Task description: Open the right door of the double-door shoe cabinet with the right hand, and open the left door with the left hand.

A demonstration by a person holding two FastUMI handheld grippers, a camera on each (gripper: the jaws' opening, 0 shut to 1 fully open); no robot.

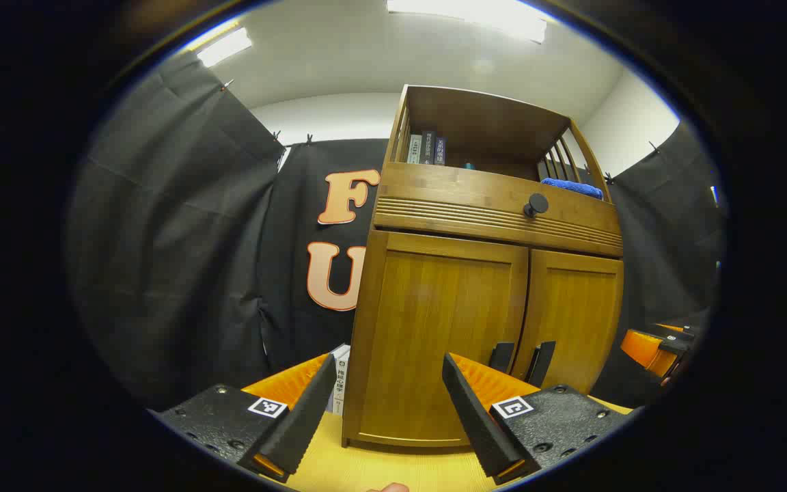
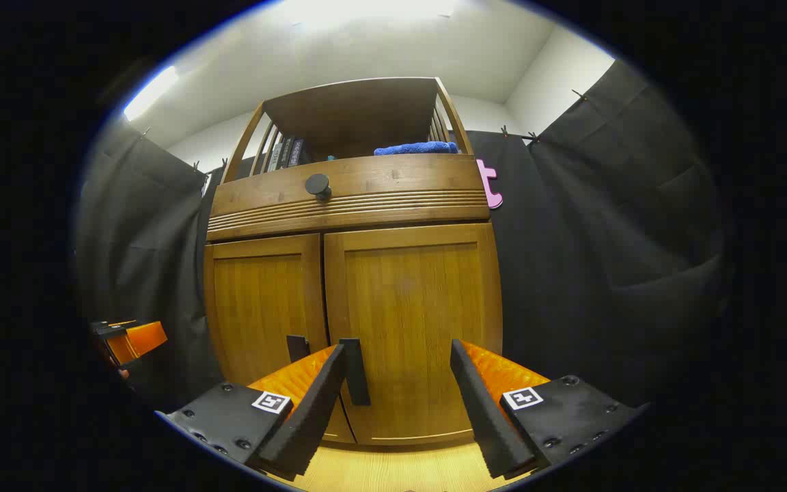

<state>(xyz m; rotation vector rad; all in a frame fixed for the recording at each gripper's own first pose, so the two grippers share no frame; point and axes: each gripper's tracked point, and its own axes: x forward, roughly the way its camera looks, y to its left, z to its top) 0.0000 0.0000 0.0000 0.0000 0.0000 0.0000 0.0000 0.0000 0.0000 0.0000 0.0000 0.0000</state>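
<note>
Right gripper: we see the right gripper (image 2: 400, 403) spread wide, holding nothing, near the bottom of the right door (image 2: 414, 328).
Left gripper: the left gripper (image 1: 388, 410) is also spread wide and empty, facing the left door (image 1: 434, 335).
Shoe cabinet: the shoe cabinet (image 2: 349, 198) stands on the wooden floor (image 2: 393, 471), both doors closed; the right handle (image 2: 354, 372) and left handle (image 1: 501, 357) sit low at the centre seam.
Risk, handles: we judge that the two handles stand just beside each other, so a finger may catch the wrong one or slip off.
Risk, doors: swinging both doors together, we may knock one gripper against the other.
Top shelf: it holds upright books (image 1: 426, 148) at the left and a blue cloth (image 2: 414, 147) at the right.
Drawer: the drawer (image 1: 496, 205) with its knob (image 2: 317, 184) is closed; we cannot tell its contents.
</note>
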